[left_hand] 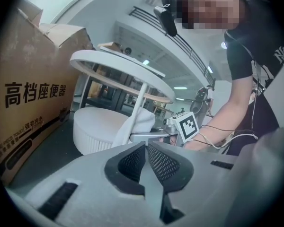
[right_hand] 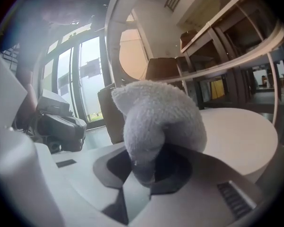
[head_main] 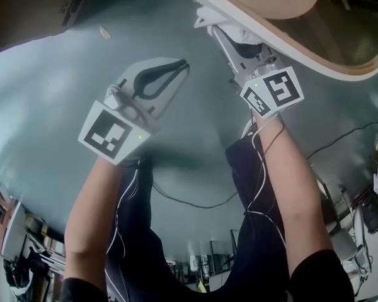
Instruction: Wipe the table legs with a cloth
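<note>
Grey floor [head_main: 50, 106] fills most of the head view, with the person's two forearms and dark trousers below and thin cables trailing from both tools. At the left of the left gripper view stands a big cardboard box [left_hand: 33, 103] with dark print on its side. Beside it rises the round surface [left_hand: 118, 67], a wood-toned top inside a white rim, which the head view shows at its upper right edge. Under it a slanted white table leg [left_hand: 141, 100] runs down in front of a low, ribbed white drum [left_hand: 92, 126] resting on the floor. The cloth [right_hand: 156, 122], pale grey and fluffy, is bunched into a rounded wad and sits right up against the lower part of that leg, beneath the rim. The right tongs [right_hand: 149, 174] are clamped on the cloth's lower end, with their marker cube [head_main: 274, 92] at the wrist, reaching in under the rim. The left tongs [left_hand: 146, 148] are held out over the floor, well apart from the leg, their dark ribbed pads pressed together with nothing between them.
</note>
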`<state>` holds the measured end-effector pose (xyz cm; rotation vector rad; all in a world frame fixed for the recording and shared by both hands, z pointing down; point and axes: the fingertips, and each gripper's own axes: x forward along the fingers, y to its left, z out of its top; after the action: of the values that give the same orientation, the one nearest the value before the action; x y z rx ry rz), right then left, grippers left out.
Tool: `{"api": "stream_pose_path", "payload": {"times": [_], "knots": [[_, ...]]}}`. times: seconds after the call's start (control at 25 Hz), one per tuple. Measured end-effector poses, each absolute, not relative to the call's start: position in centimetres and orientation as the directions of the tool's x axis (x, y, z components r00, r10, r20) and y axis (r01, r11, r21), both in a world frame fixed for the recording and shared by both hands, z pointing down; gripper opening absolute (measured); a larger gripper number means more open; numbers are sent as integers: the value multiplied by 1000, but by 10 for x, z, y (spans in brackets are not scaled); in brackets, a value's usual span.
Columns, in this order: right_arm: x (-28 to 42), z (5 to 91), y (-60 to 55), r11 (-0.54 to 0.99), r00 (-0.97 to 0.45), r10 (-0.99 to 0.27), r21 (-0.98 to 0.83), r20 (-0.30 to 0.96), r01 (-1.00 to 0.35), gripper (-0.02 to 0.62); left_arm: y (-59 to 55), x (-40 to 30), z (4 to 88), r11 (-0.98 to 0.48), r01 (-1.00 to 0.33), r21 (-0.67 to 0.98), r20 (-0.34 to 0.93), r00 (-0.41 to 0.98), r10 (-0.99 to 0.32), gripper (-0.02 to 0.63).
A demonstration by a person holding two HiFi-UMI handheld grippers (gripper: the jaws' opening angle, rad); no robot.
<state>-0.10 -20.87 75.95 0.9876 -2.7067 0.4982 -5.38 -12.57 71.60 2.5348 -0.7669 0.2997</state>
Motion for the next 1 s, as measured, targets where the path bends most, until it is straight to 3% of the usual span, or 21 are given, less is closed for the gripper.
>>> {"api": "stream_pose_path", "payload": {"times": [0.24,0.44,0.6,0.84,1.0], "knots": [[-5,794,-213,718,-766,-592,-268,250,-643,75,-141,-70,761,-722,-592,358,339,803,-491,6],[-4,829,-211,725,-760,-583,-237,289,-646,75,-146,-70,774,-748,-584,316,328,807,-492,6],[-2,835,-207,729,-770,-600,-249,216,-638,77,-143,-72,786,-760,-582,289,331,806,-491,6],[0,894,-203,714,-748,-587,-237,311,-659,77,-149,-71,805,-772,-583,256,326,803,-499,6],[-2,910,-208,739,-773,-575,-236,269,-631,77,-159,-72,818,-778,-584,234,321,801,-505,6]]}}
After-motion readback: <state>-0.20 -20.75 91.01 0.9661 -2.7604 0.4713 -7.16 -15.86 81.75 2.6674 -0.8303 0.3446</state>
